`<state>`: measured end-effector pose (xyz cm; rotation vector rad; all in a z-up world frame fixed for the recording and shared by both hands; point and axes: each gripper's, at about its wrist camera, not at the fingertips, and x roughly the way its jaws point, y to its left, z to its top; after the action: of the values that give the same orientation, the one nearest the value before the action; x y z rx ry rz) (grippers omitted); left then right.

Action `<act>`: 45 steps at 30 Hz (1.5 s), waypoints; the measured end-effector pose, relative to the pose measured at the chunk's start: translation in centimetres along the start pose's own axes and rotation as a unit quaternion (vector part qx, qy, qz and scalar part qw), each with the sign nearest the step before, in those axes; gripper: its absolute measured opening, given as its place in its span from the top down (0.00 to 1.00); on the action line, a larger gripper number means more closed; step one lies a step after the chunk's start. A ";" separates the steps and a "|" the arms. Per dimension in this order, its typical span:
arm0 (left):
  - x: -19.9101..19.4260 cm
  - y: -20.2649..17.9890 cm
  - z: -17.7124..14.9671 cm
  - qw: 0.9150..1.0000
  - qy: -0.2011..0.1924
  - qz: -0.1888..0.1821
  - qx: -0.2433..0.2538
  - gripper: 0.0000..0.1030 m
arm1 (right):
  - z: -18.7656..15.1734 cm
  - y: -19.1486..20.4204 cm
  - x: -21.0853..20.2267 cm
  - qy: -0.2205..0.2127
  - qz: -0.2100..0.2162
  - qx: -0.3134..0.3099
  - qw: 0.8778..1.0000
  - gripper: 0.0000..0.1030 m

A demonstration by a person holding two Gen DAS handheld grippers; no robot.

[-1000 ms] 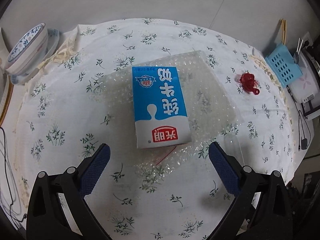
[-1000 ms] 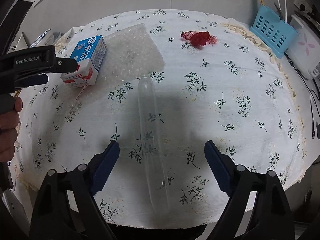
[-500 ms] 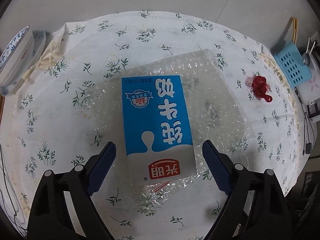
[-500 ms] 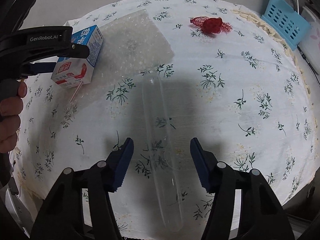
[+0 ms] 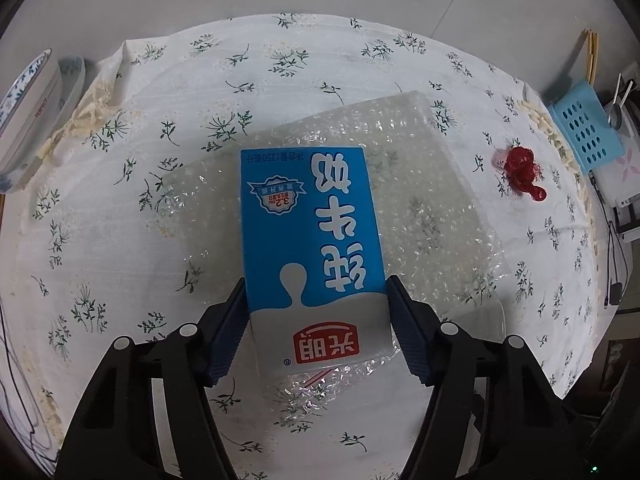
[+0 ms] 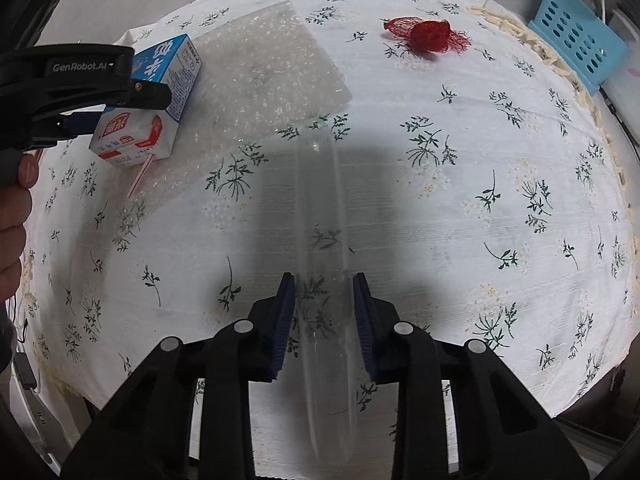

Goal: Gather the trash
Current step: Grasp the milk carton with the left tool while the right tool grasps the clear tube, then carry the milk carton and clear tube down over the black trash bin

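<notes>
A blue and white milk carton [image 5: 308, 220] lies flat on a sheet of bubble wrap [image 5: 420, 184]. My left gripper [image 5: 316, 280] points down over the carton's near end. Its jaws are closing and both blue pads touch the carton's long sides. A clear plastic tube [image 6: 320, 200] lies lengthwise on the flowered tablecloth [image 6: 480, 240]. My right gripper [image 6: 324, 276] straddles it, jaws closing, with the pads against its two sides. In the right wrist view the carton [image 6: 176, 68] sits at the far left, with a red straw [image 6: 140, 176] poking out below it. A red mesh net [image 6: 428, 34] lies at the far side.
A blue perforated basket [image 5: 584, 132] and a white appliance stand at the table's right edge. Stacked blue-patterned bowls [image 5: 28, 112] sit at the left edge. A person's hand [image 6: 12, 220] holds the left gripper's handle. Cables hang off both sides.
Both grippers came down and forward over their objects. The left jaws narrowed onto the carton's sides, and the right jaws narrowed from wide to the tube's sides.
</notes>
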<state>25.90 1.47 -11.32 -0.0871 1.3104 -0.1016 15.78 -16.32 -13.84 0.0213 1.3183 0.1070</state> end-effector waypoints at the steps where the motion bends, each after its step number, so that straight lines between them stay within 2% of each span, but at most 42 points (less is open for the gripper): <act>1: 0.0 0.1 0.0 1.000 -0.001 0.001 -0.001 0.37 | 0.0 -0.1 0.0 -0.001 0.000 0.001 1.000 0.73; 15: -2.9 -0.4 -1.3 1.000 -0.028 0.000 0.008 0.37 | -0.2 -1.1 -2.0 -0.022 0.003 0.014 1.000 0.73; 33: -7.7 -1.6 -4.6 0.998 -0.062 -0.017 0.015 0.38 | -0.9 -3.6 -6.6 -0.065 -0.004 0.025 0.998 0.73; 45: -10.3 -2.4 -7.3 0.997 -0.072 -0.020 0.020 0.38 | -2.2 -5.0 -9.9 -0.097 -0.007 0.026 0.995 0.73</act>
<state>16.17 0.28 -2.99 -0.0845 1.1629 -0.1529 11.59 -22.27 -5.21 0.0660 1.1272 0.0572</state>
